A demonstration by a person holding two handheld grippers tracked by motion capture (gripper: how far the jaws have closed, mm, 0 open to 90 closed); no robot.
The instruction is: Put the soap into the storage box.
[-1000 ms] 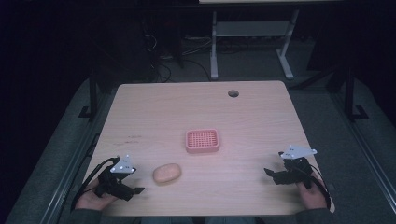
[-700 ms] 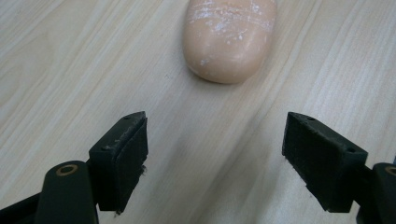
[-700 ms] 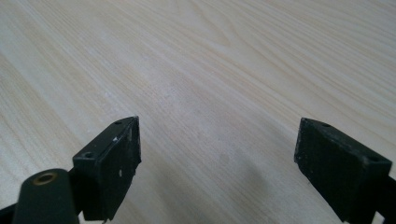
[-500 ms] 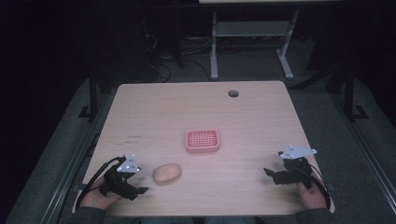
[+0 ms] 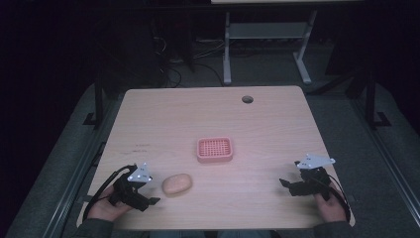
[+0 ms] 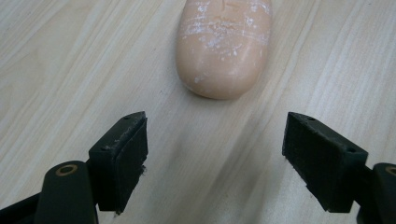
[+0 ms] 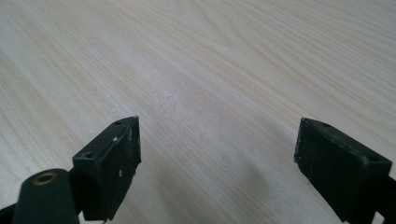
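We held the left claw low over the near left part of the tabletop, its jaws spread wide with nothing between them. The bar of soap, pale peach and oval, lay flat on the wood just beside that claw, toward the middle of the tabletop. In the left gripper view the soap sat just ahead of the left claw, a little beyond the tips of the jaws and roughly centred on the gap between them, not touching either jaw. Its surface showed whitish scuffs and scratches, and its rounded near end pointed back at us.

Farther from us, near the middle of the tabletop, stood a small pink soap dish with a gridded top, apart from the soap and with bare wood between the two.

We kept the right claw over the near right part of the tabletop, well apart from the soap and the dish. In the right gripper view the right claw also stood spread wide, with bare pale wood grain between and ahead of its jaws.

Our left hand and right hand gripped the handles at the near edge. A dark round hole sat near the tabletop's far edge.
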